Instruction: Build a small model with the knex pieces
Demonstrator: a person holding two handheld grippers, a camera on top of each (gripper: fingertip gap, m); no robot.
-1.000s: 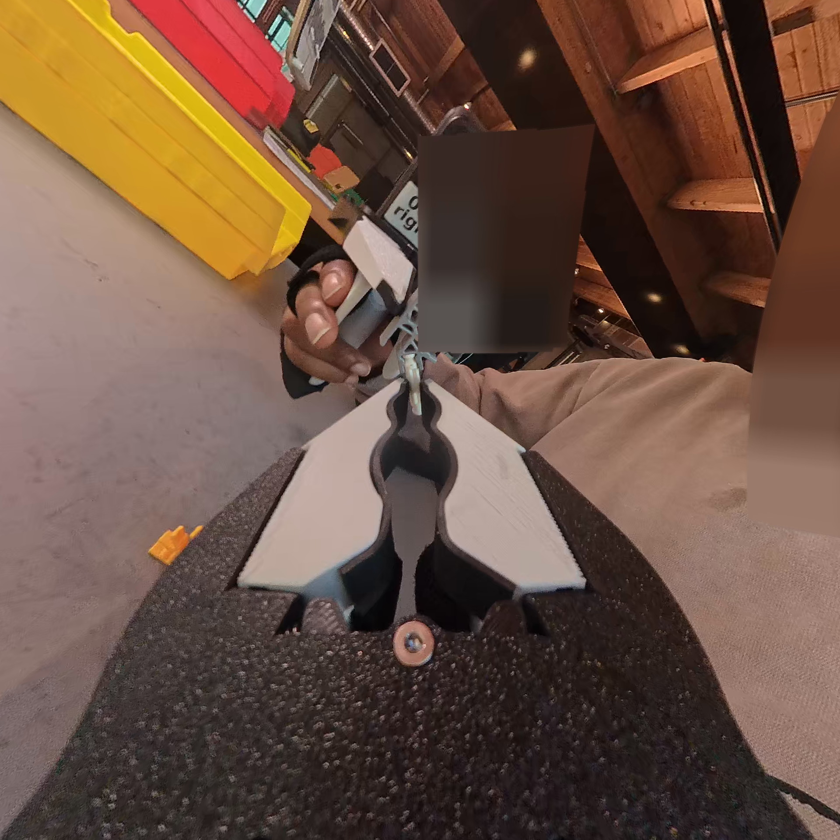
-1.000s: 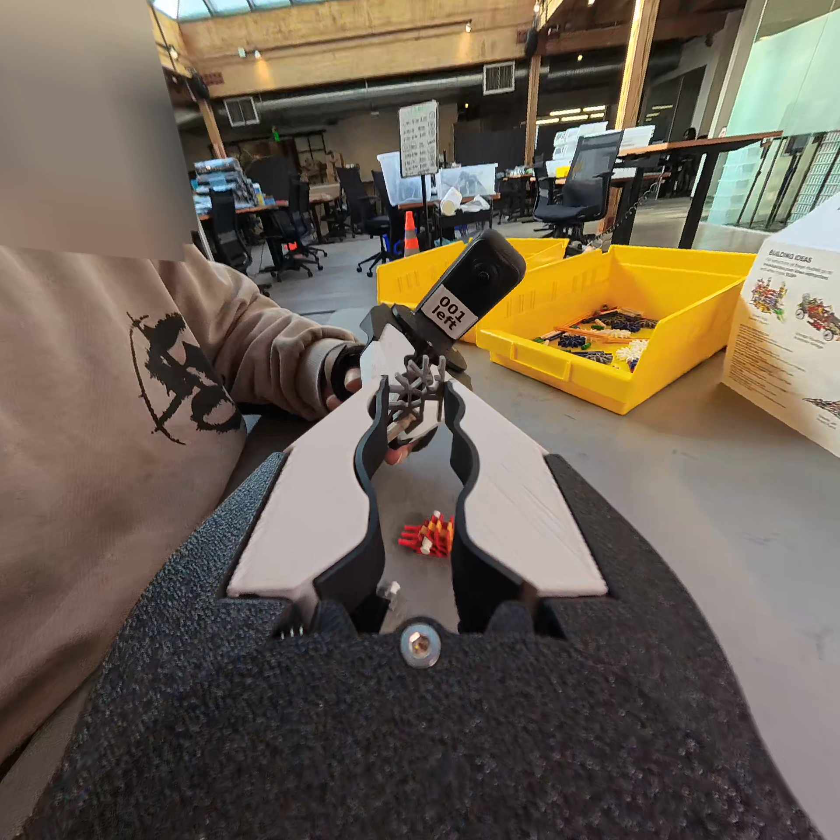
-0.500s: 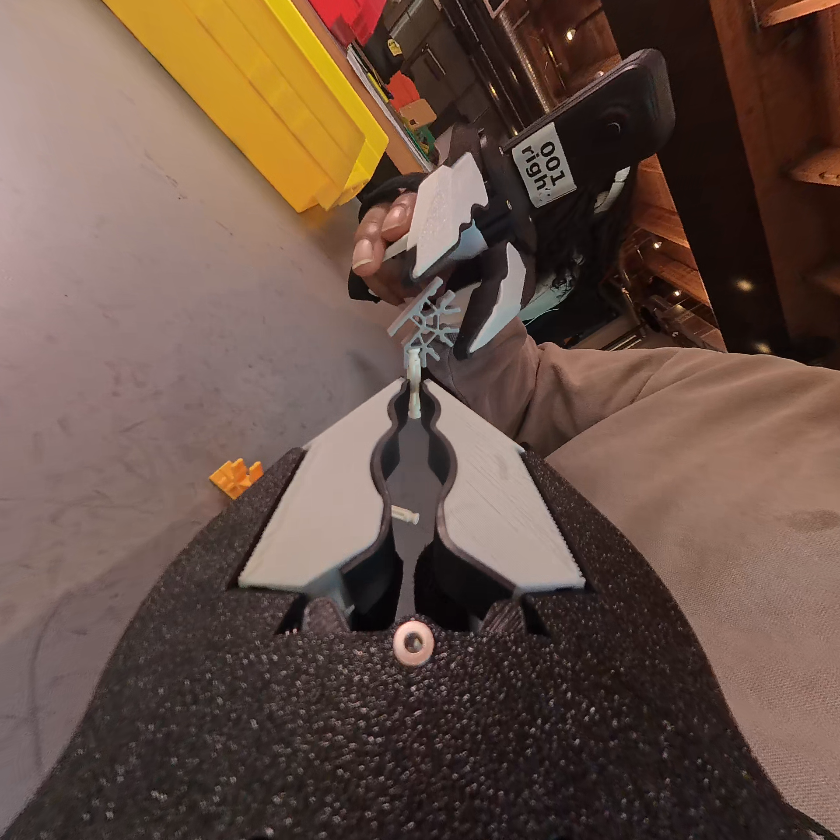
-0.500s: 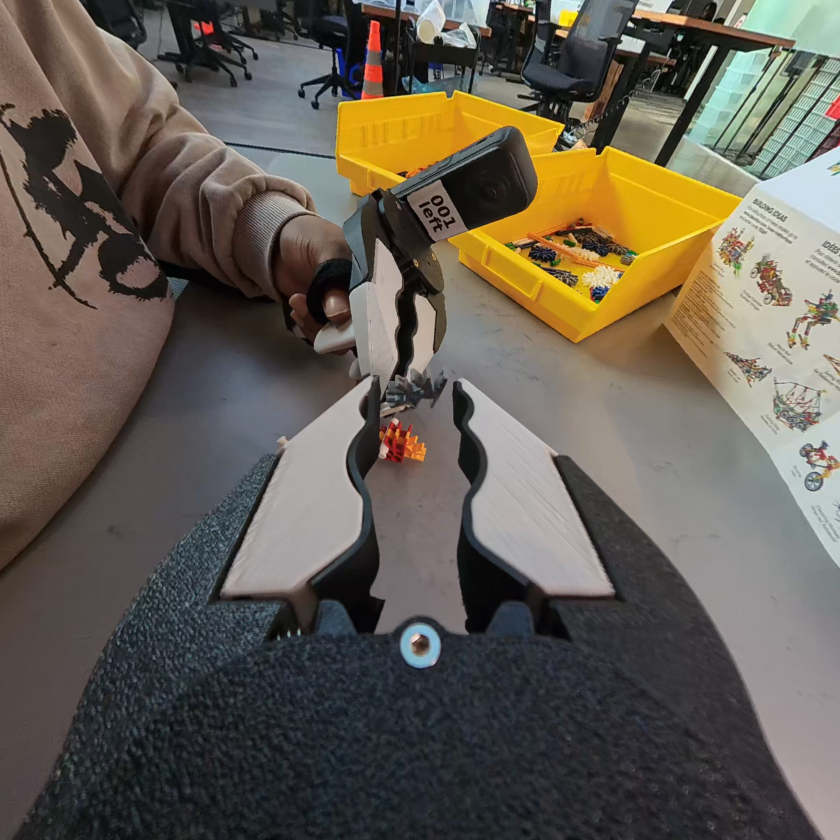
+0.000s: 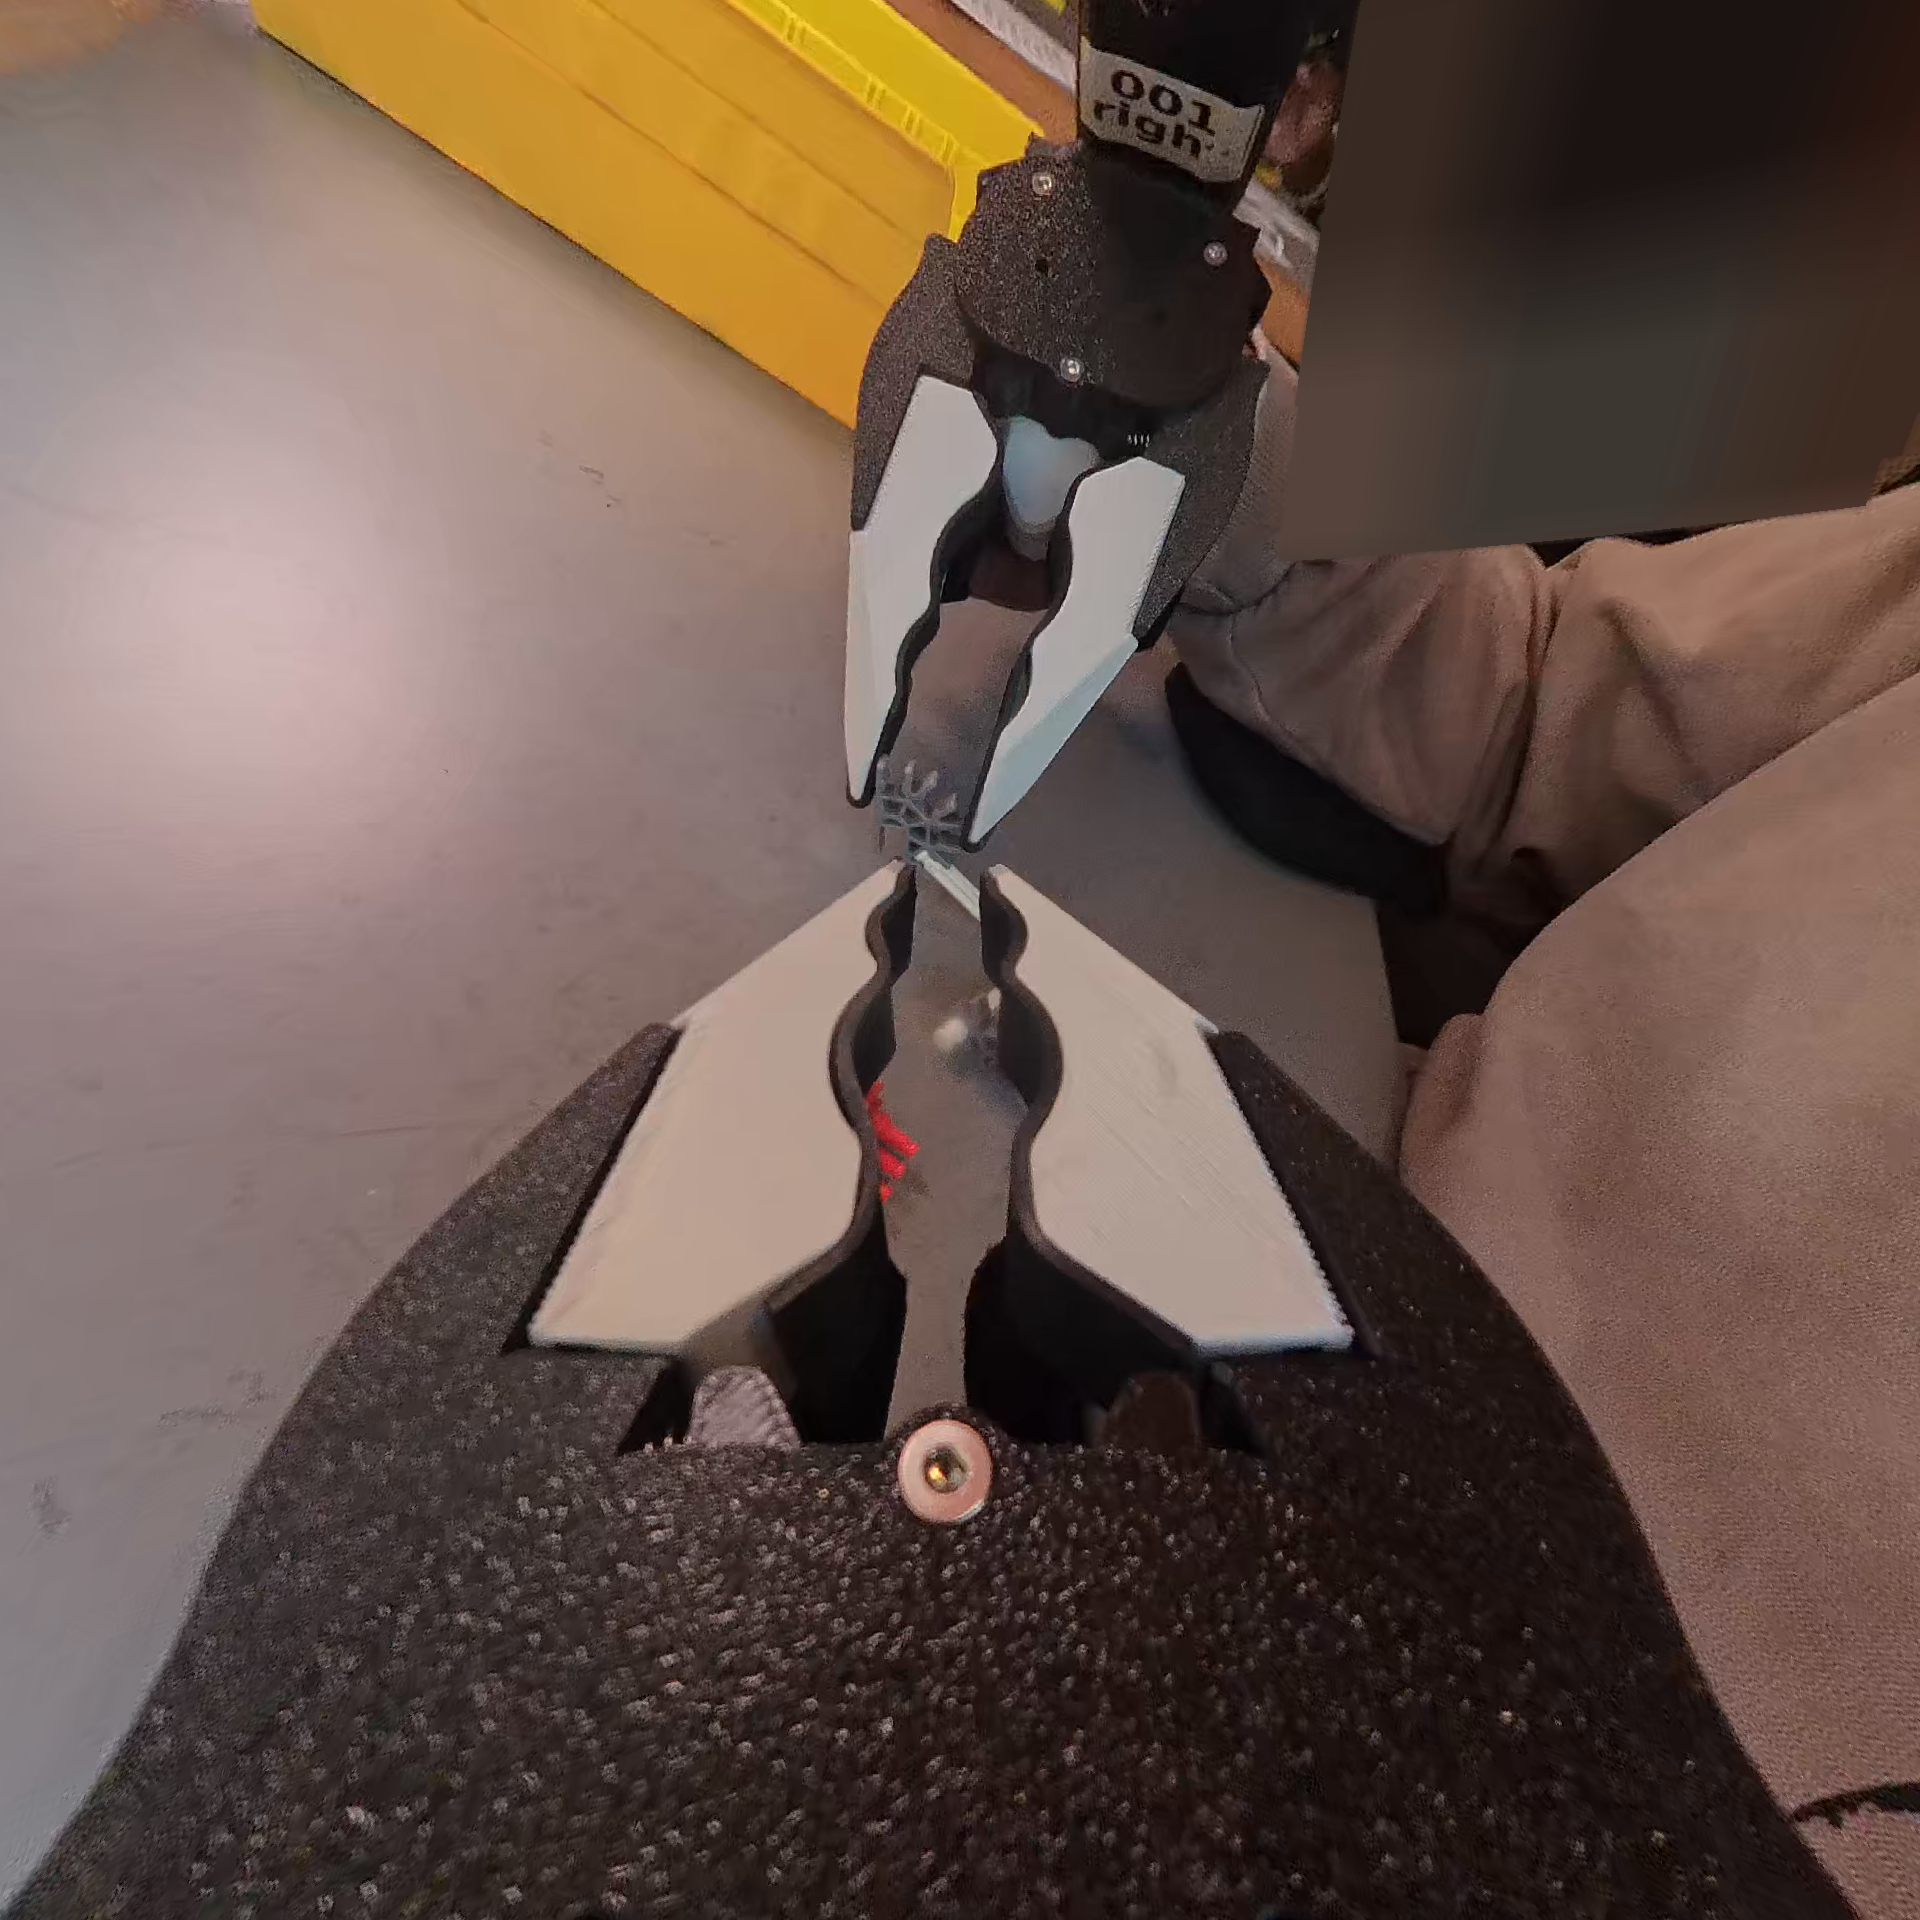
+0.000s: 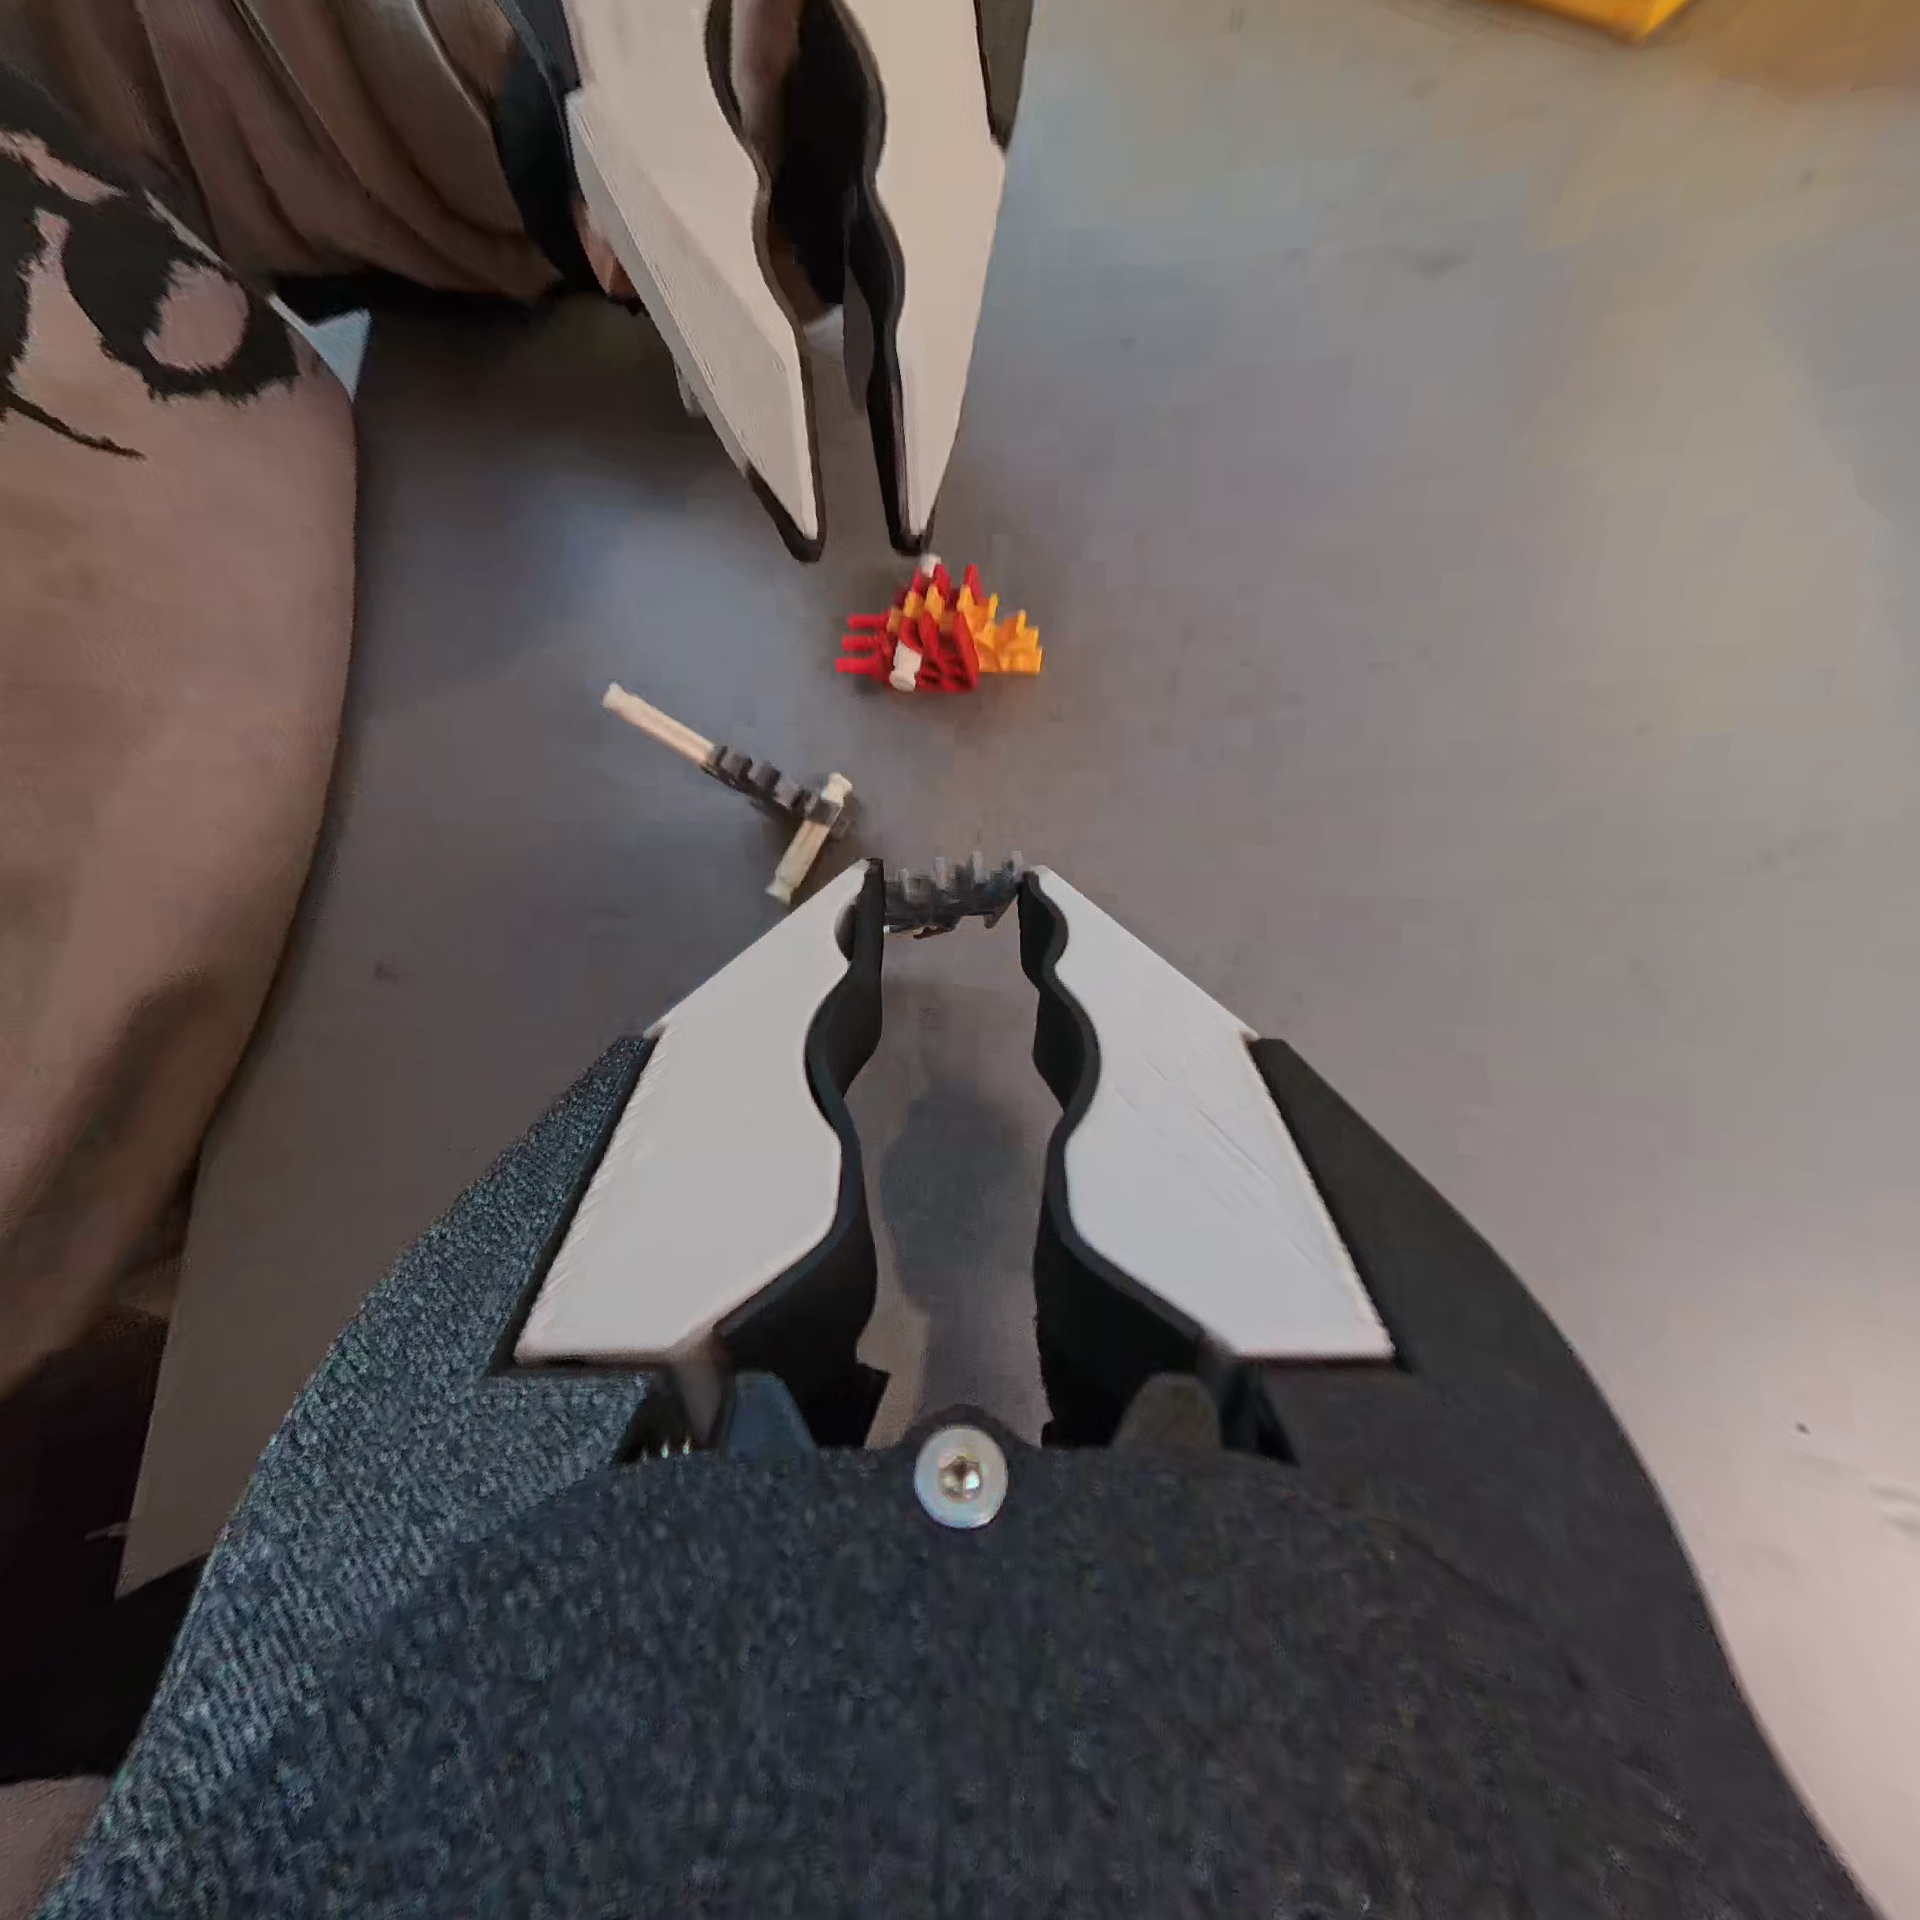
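A grey snowflake connector (image 6: 948, 900) is being pinched at the very tips of the right gripper (image 6: 948, 878), low over the grey table (image 6: 1403, 623). The left gripper (image 5: 945, 873) is being held nearly pressed together, just beside the red and orange connectors (image 6: 940, 639). Whether the white rod (image 5: 951, 886) at its tips is gripped cannot be told.

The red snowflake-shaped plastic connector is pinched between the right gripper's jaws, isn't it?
Not quite: the snowflake-shaped plastic connector is dark grey, not red, as the right wrist view shows. It is indeed pinched between the jaws of the right gripper.
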